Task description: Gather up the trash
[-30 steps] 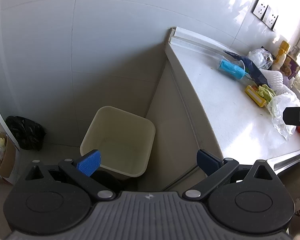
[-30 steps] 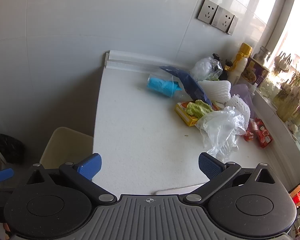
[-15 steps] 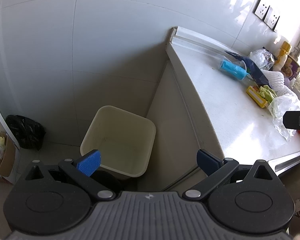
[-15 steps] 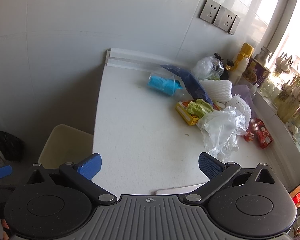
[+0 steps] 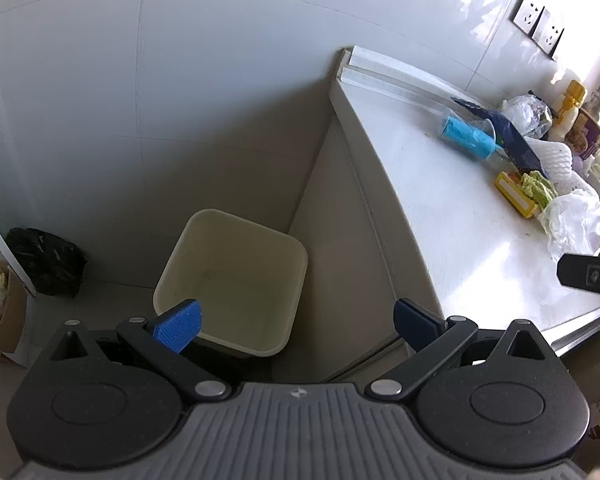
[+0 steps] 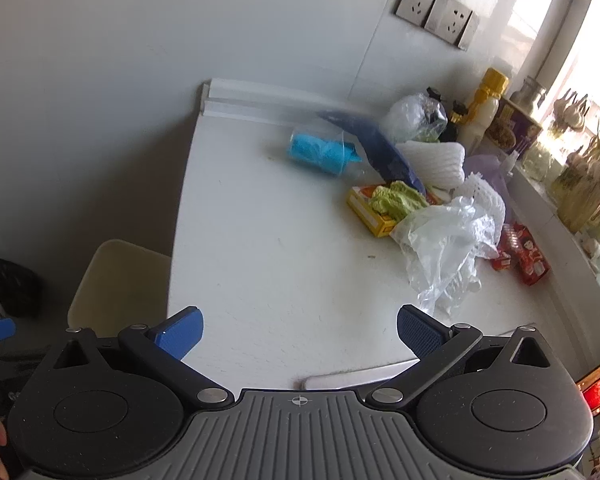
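Note:
A cream square bin point(image 5: 232, 276) stands on the floor beside the white counter point(image 5: 452, 224); its corner shows as bin point(image 6: 116, 280) in the right wrist view. Trash lies on the counter point(image 6: 268, 256): a crumpled clear plastic bag point(image 6: 448, 244), a yellow box point(image 6: 370, 212) with green leaves point(image 6: 398, 198), a blue roll in a clear bag point(image 6: 320, 152), a dark blue pouch point(image 6: 380, 152), white foam netting point(image 6: 436, 160) and red wrappers point(image 6: 524, 250). My left gripper point(image 5: 296, 322) hangs open above the bin. My right gripper point(image 6: 298, 330) is open over the counter's near edge, holding nothing.
A black bag point(image 5: 46, 260) and a cardboard box point(image 5: 4, 320) sit on the floor at the left. Bottles and jars point(image 6: 488, 108) line the back right of the counter near a window sill with plants point(image 6: 584, 188). Wall sockets point(image 6: 436, 12) are above.
The right gripper has moved slightly forward over the counter, so the trash looks a little nearer. The left gripper has hardly moved. Both stay open.

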Demonstrator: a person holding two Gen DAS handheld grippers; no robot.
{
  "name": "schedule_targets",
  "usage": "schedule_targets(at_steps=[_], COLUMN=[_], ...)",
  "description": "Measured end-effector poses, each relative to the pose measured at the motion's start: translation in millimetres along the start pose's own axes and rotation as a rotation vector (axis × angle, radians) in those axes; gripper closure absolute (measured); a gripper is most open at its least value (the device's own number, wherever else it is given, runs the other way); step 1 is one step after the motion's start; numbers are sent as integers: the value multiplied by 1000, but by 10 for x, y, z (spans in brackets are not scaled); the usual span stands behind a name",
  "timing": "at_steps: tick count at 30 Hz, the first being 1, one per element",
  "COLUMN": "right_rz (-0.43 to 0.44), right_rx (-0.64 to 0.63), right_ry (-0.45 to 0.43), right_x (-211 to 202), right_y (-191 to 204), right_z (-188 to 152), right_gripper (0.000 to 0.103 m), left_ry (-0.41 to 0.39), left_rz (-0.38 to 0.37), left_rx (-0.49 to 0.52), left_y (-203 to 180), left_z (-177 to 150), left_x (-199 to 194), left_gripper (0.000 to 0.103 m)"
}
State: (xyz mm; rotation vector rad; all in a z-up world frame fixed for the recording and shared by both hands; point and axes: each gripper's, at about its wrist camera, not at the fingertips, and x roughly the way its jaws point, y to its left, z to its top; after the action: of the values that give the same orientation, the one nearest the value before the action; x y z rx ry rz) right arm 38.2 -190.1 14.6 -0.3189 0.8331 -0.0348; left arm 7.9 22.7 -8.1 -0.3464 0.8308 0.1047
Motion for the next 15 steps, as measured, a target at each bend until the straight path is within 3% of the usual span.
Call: schedule_targets(at_steps=[11,15], right_rz=[33,42], right_rx=[51,95], right_ry=[4,-10], right_x=[118,201], right_y=[-157,-281], right_z=[3,-10], right_gripper=[0,0], left_ry=[35,14], left_rz=[6,-9], left_rx=[46,57], left_y=[-91,-139], left_z=[131,233], left_x=[97,131], left_gripper=[1,1])
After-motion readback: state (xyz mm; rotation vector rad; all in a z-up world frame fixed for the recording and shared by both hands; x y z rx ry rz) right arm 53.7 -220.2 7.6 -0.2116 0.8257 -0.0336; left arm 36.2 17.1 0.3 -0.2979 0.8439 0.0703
